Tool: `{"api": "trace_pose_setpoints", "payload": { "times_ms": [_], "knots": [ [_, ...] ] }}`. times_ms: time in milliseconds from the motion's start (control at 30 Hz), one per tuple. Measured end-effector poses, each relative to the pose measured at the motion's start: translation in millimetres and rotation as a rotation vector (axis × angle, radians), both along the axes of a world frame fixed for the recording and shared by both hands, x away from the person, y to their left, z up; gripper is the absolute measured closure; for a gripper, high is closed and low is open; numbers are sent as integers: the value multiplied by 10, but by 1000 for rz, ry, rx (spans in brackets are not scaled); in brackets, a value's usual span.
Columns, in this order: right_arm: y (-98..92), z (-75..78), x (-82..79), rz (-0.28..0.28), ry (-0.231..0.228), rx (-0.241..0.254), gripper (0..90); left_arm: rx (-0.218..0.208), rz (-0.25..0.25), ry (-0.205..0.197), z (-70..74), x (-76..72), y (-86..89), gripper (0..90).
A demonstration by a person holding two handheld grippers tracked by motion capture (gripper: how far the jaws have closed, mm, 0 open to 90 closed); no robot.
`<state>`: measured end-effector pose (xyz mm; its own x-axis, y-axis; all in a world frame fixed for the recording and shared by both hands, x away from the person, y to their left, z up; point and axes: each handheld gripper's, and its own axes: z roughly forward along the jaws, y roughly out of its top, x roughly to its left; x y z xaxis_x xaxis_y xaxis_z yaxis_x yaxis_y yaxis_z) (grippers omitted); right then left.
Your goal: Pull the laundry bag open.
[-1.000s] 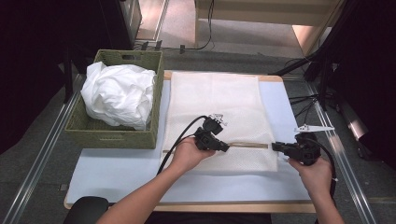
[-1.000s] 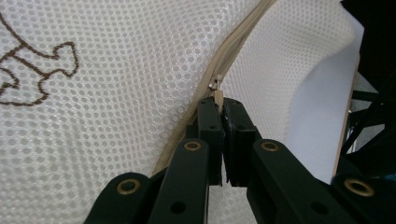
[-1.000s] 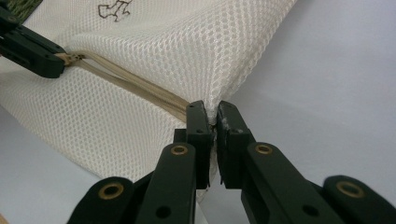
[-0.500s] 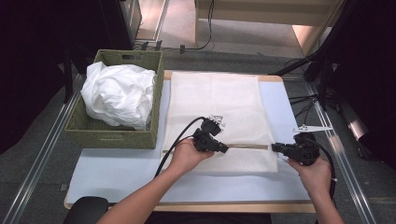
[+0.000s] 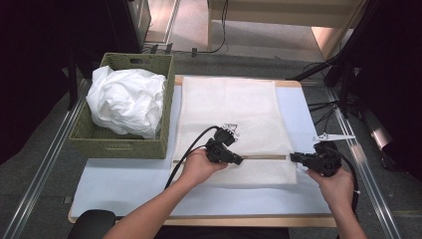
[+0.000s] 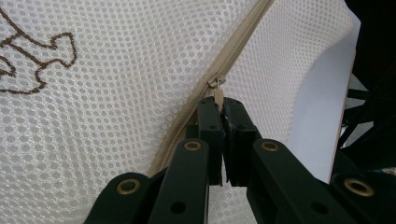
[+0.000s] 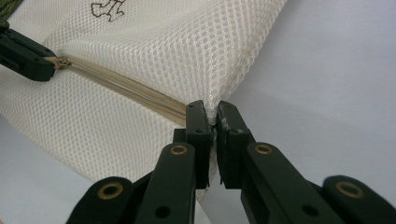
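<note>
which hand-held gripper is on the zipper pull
The left hand-held gripper pinches the zipper pull; the right hand-held gripper clamps the mesh bag at its edge.

High view overhead, gripper views close, sharing mesh bag (image 5: 234, 114)

Mesh bag (image 5: 234, 114): white cloth netting, rough; basket (image 5: 119, 144): green woven; table (image 5: 124, 181): smooth, matt.

White mesh bag (image 5: 234, 124) lies flat at the worktop's centre, lengthwise toward the far edge. Beige zipper (image 5: 263, 157) crosses its near end; zipper pull (image 6: 217, 95) sits partway along.
</note>
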<state>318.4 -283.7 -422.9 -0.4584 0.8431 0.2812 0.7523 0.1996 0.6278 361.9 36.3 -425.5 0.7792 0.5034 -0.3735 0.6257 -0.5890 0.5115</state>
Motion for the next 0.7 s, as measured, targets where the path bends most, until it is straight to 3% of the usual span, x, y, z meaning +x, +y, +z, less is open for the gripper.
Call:
{"api": "trace_pose_setpoints", "payload": {
  "times_ms": [167,267,300,333,400,433,467,533,700],
  "knots": [
    [33,42,-23,8,-19,-27,868,11,-2,18,-58,13,-7,886],
    [49,53,-39,2,-28,-34,870,14,-3,15,-62,18,10,886],
    [55,54,-39,5,-18,-41,870,24,-6,-8,-60,13,20,886],
    [63,47,-40,8,-19,-40,870,17,-3,11,-55,8,29,887],
    [80,64,-45,4,-21,-56,870,38,-18,-40,-48,-25,29,887],
    [86,67,-48,6,-25,-52,871,95,-7,-51,-65,-23,27,887],
    [93,67,-50,-9,-27,-83,871,98,3,-47,-88,0,79,887],
    [37,51,-34,-22,-20,-67,871,56,29,-7,-85,24,152,887],
    [60,44,-27,-10,-24,-60,869,27,30,-5,-39,5,171,885]
  ]
}}
